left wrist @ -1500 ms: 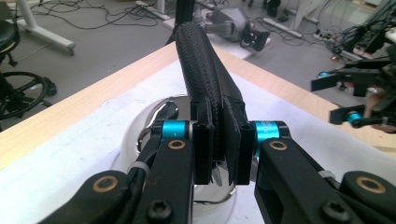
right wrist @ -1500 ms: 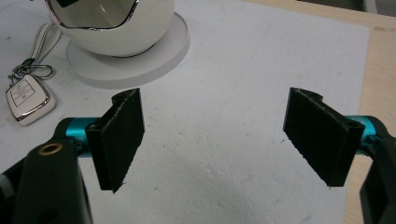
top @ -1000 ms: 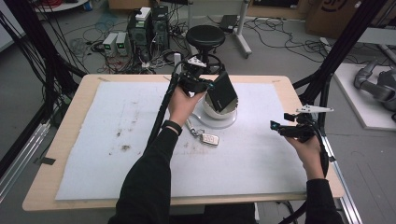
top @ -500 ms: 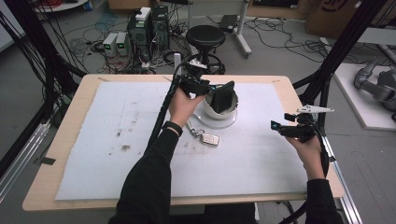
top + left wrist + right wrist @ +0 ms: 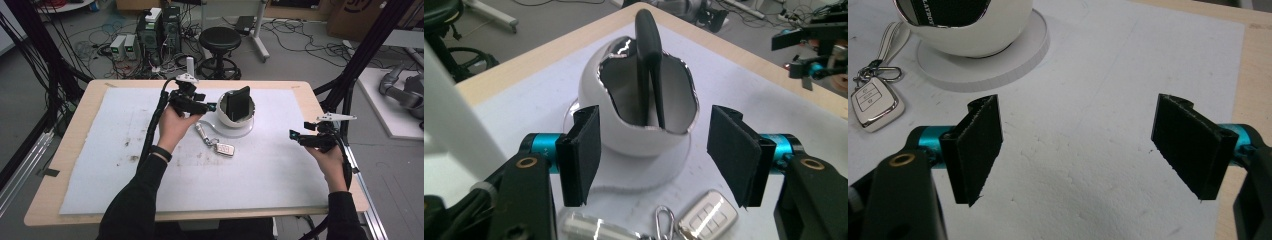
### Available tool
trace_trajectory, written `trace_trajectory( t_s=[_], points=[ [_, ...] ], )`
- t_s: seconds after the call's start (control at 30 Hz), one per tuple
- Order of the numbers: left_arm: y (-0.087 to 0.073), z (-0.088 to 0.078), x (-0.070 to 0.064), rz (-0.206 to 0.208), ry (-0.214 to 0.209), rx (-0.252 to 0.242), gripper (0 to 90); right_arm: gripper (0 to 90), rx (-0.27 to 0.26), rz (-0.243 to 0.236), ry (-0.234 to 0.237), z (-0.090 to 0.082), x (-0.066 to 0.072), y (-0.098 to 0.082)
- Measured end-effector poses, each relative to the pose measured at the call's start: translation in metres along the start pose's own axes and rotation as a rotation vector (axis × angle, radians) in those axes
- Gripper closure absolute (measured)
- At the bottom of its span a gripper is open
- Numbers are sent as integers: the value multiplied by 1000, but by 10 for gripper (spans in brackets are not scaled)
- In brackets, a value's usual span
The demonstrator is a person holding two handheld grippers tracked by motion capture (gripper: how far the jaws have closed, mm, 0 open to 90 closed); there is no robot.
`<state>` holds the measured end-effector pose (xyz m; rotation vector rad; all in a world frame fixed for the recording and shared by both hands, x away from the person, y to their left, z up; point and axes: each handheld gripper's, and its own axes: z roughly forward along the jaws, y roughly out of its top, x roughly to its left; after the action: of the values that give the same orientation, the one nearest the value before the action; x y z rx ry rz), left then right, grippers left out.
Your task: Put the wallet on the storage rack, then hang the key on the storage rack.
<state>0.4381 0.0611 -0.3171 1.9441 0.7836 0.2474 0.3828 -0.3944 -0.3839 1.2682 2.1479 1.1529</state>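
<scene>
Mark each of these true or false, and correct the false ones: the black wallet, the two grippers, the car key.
1. The black wallet stands upright inside the white egg-shaped holder. True.
2. The left gripper is shut on the wallet. False: its jaws stand open in front of the holder, with nothing between them.
3. The car key lies inside the holder. False: it lies on the white mat, in front of the holder.
4. The right gripper is open and holds nothing. True.
5. The right gripper rests against the holder. False: in the high view it is well off to the right, near the table edge.
</scene>
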Motion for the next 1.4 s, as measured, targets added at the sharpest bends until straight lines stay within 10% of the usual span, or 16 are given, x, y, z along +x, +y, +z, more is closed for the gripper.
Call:
trace_trajectory(
  t_s=[0.47,0.83,1.4],
  points=[
    [-45,-57,-19,64,63,-19,325,209,11,-5,-5,4,2,1],
    [-95,-83,0,18,104,-29,312,209,26,-11,-7,6,5,1],
    [-106,-110,21,-30,153,-115,306,245,15,-60,68,21,34,10]
  ],
)
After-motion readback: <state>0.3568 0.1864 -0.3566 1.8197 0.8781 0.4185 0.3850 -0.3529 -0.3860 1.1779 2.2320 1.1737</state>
